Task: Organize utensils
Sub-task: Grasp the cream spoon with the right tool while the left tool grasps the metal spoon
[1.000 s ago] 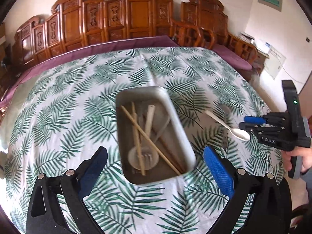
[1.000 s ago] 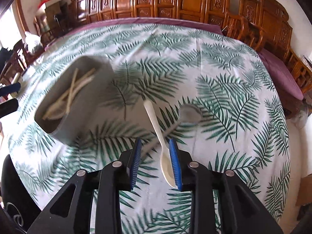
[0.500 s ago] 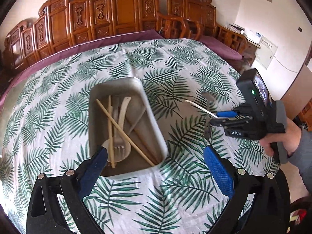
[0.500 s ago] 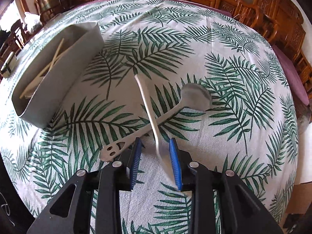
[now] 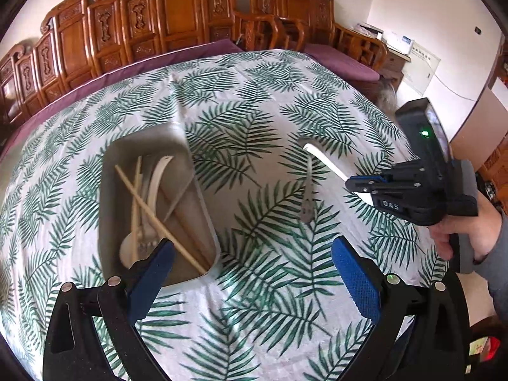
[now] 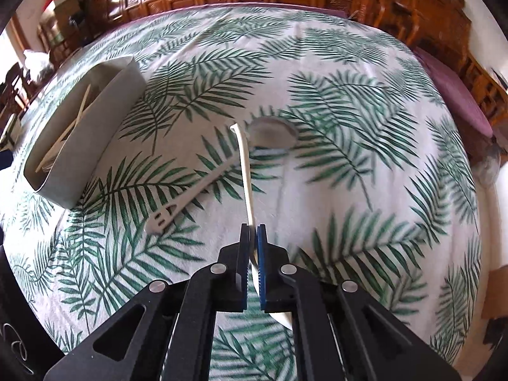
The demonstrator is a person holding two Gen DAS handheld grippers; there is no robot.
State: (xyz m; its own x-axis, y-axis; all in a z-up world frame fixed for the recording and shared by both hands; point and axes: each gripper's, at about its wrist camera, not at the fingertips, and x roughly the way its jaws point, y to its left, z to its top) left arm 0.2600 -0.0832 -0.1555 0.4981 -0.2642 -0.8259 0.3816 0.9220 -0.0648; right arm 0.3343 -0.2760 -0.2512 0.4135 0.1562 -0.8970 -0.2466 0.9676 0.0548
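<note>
Your right gripper (image 6: 253, 238) held the white spoon (image 6: 245, 171) low on its handle, near the bowl; its blue fingers (image 6: 262, 254) had just been closing and were pressed flat on it, the handle tip pointing away over the table (image 6: 365, 190). Only the right wrist view showed the spoon's bowl poking out beneath the fingers, and the grey ladle (image 6: 203, 187) lying on the cloth just under the spoon, head far, slotted handle end near and left. The left wrist view showed that ladle (image 5: 308, 197) only end-on, but looked down into the grey tray (image 5: 203, 197), where chopsticks (image 5: 158, 219) crossed over pale spoons and a fork; from the right you saw mostly its outer wall (image 6: 92, 133). Your left gripper (image 5: 254, 273) hung over the tray's near right corner, fingers (image 5: 149, 279) spread wide with nothing between them. Between tray and ladle the leaf-print cloth lay open; carved wooden chairs (image 5: 177, 22) lined the far edge.
</note>
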